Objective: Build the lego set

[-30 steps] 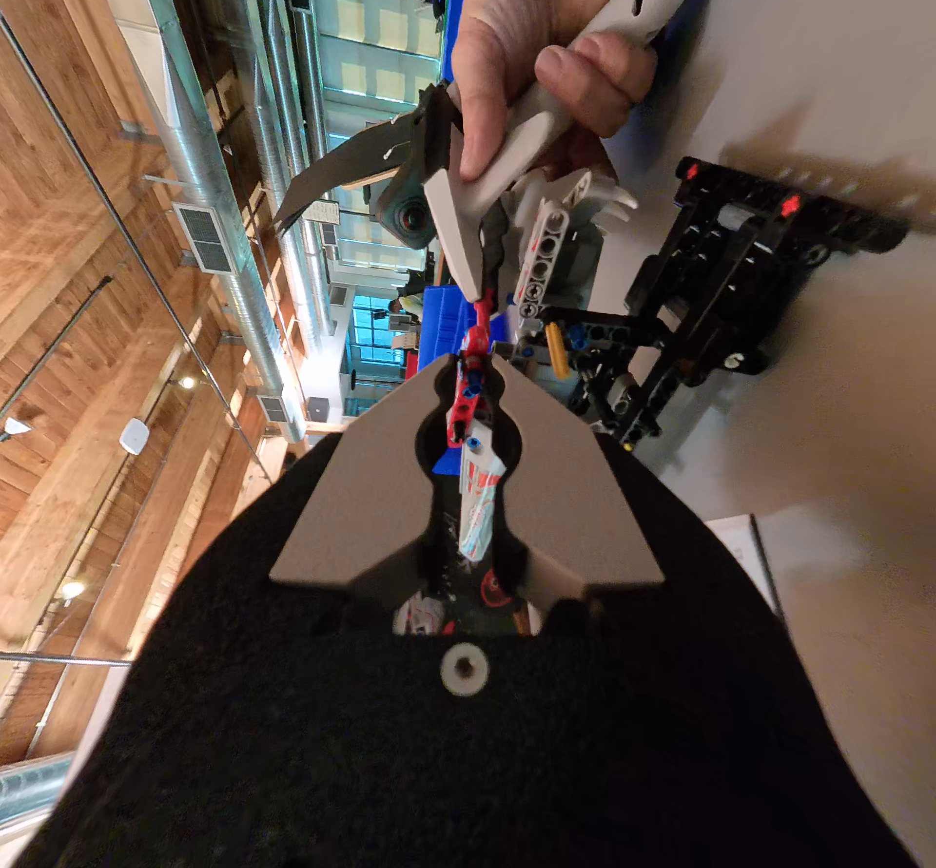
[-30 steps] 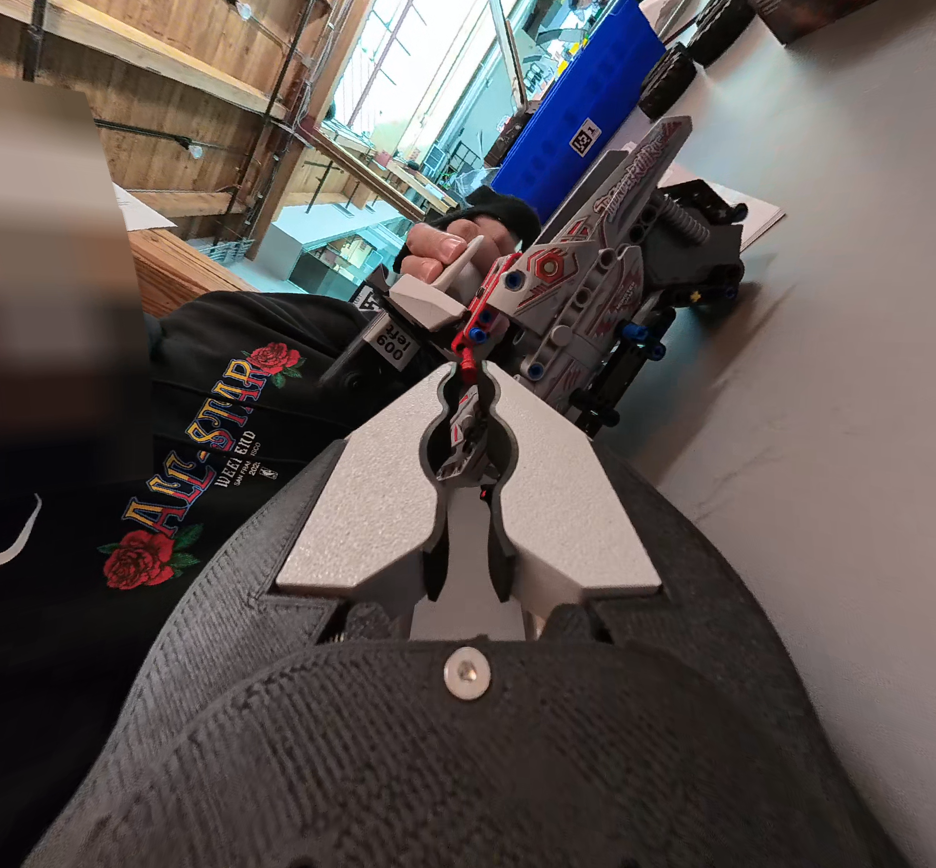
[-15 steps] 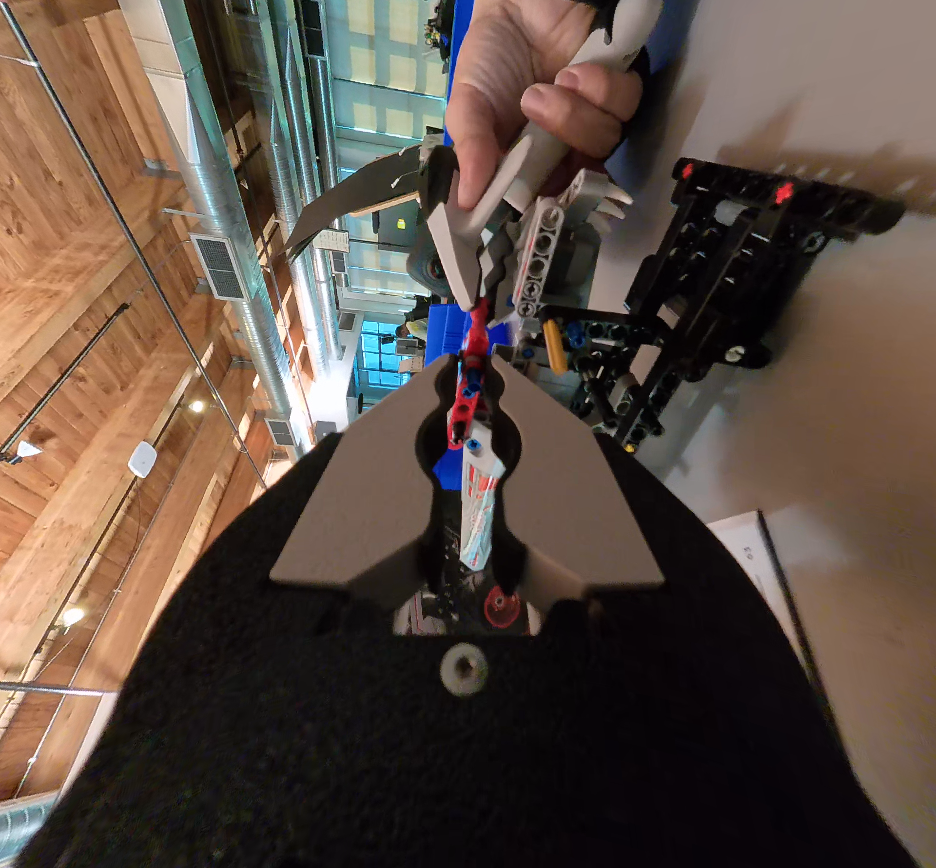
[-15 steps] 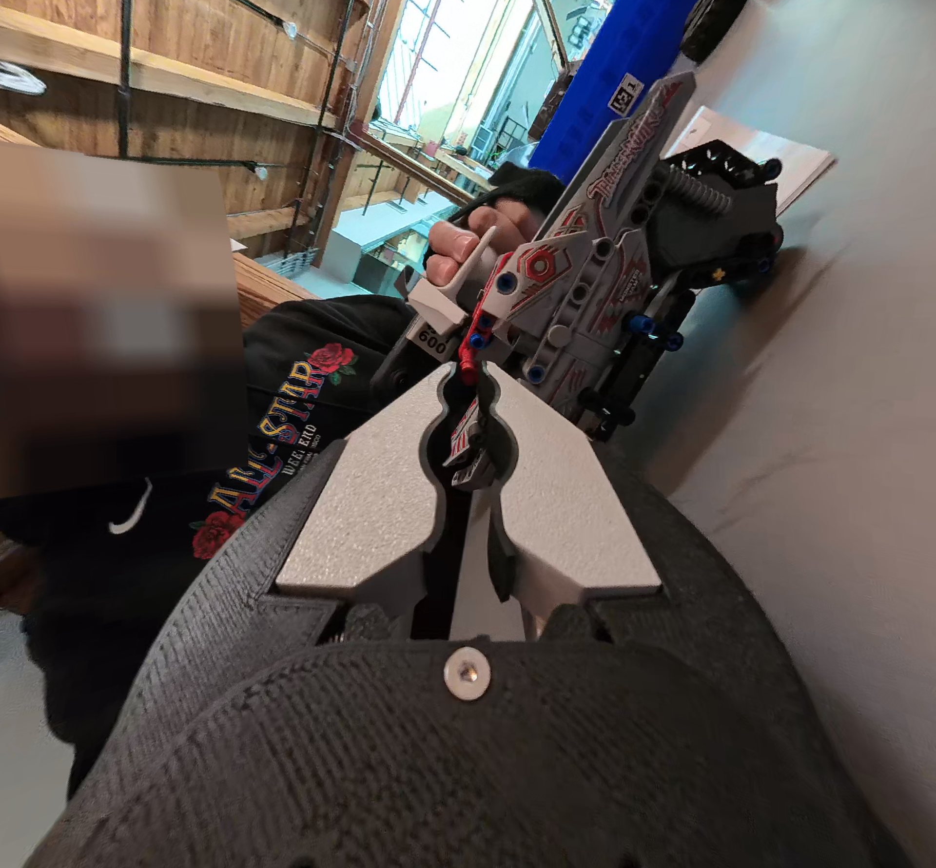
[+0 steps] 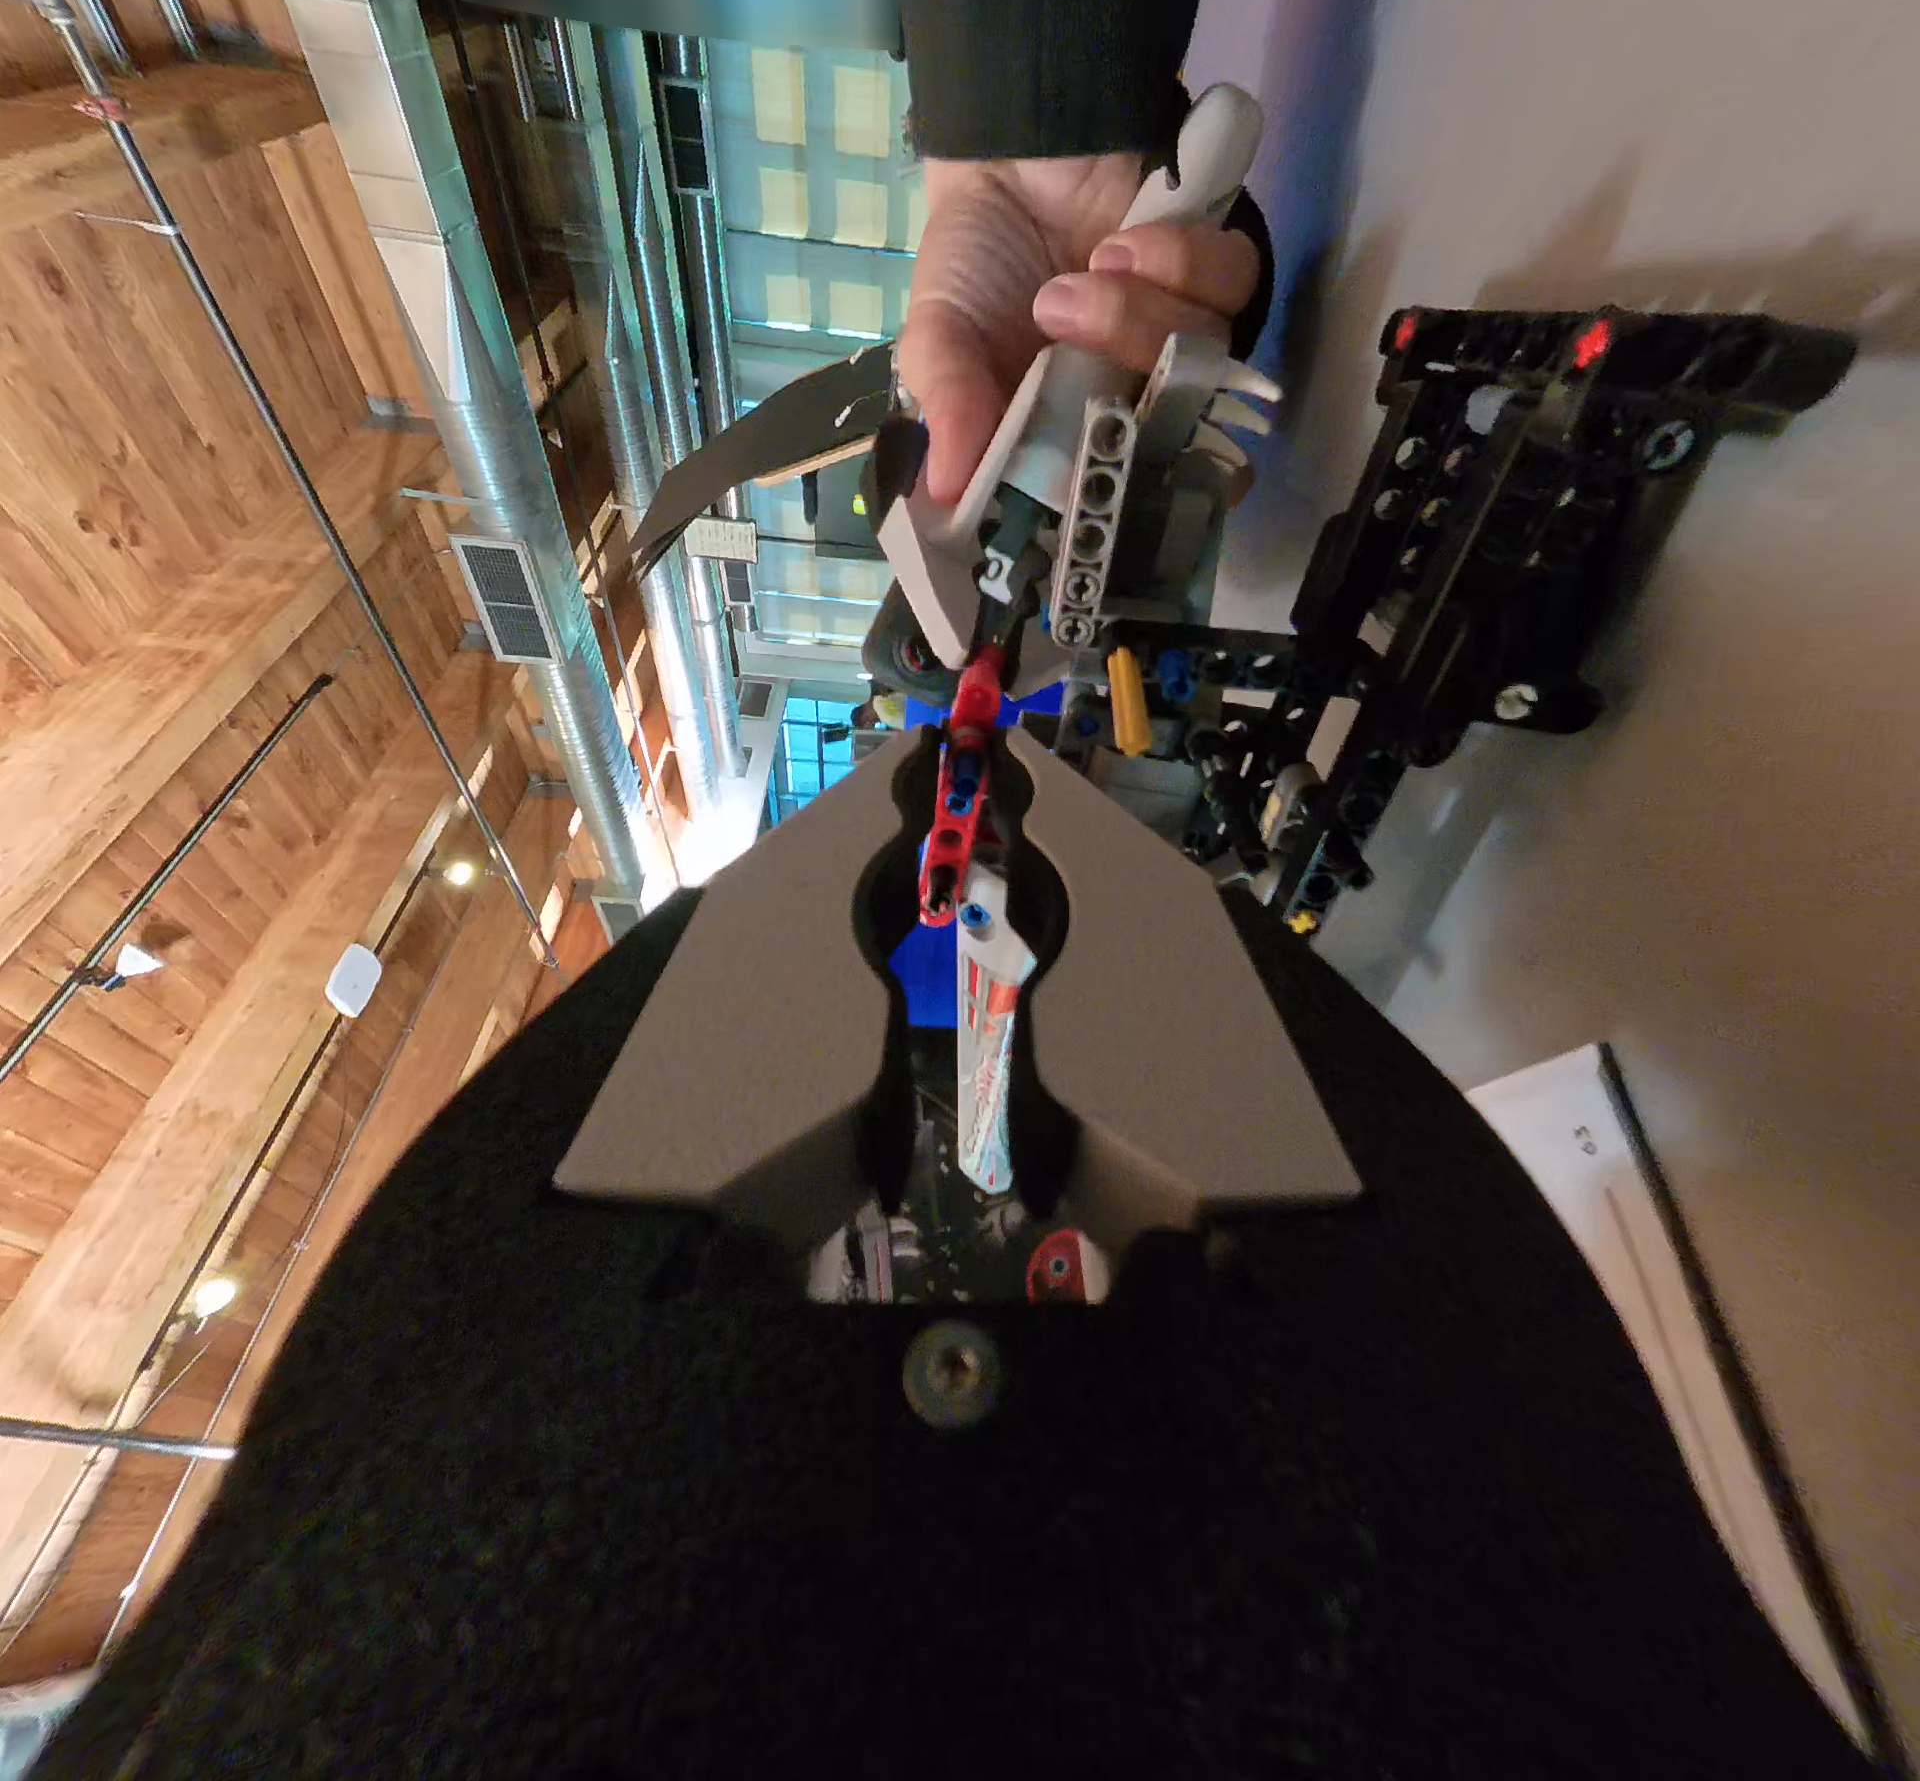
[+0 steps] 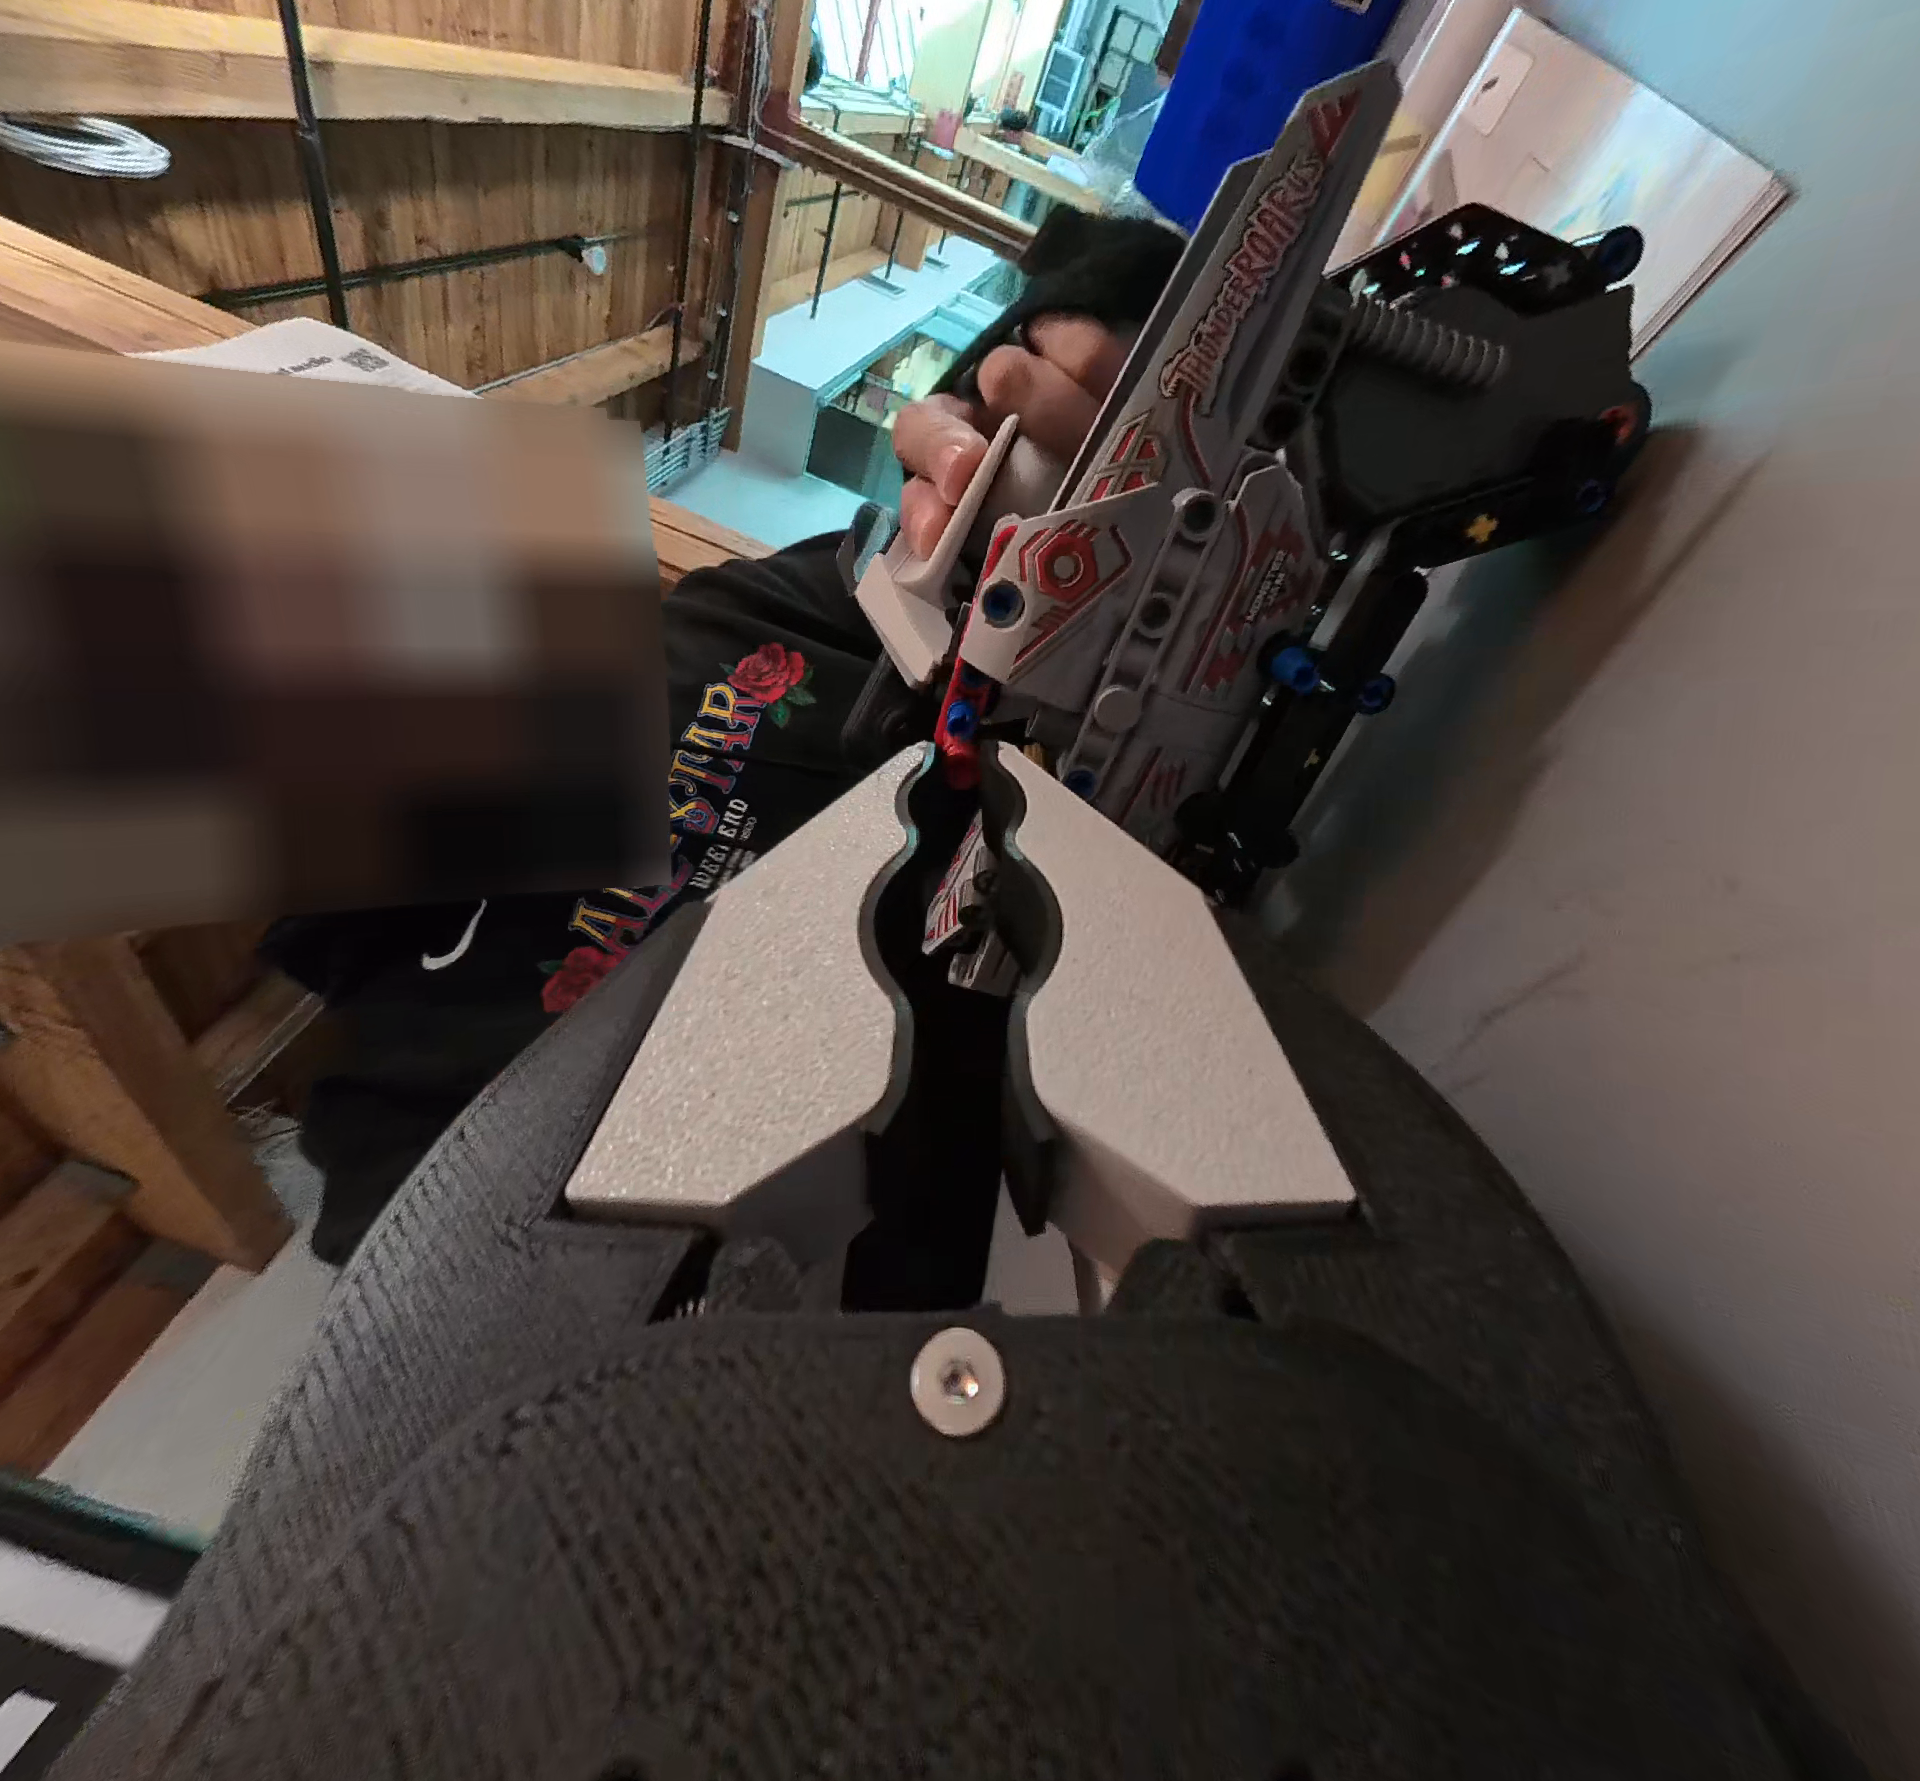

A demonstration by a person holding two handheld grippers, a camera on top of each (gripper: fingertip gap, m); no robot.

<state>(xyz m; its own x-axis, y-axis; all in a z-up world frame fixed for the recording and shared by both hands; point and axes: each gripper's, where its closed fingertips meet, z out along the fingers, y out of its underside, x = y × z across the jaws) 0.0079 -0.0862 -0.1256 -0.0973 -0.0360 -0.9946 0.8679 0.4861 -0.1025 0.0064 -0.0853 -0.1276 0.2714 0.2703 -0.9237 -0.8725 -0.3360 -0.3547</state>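
The lego truck model has grey stickered panels and a black chassis and is held tilted above the grey table. My left gripper is shut on the model's red beam and a grey panel. My right gripper is shut on a small grey and red stickered piece, its tip against the red beam. The two grippers meet nose to nose. A hand holds the right gripper in the left wrist view.
A blue bin and an open instruction booklet lie behind the model on the table. A white sheet lies near the left gripper. A person in a black sweatshirt stands close on the left.
The model has tilted and looms closer in the right wrist view. In the left wrist view the hand and right gripper have shifted lower. Both grippers stay shut.
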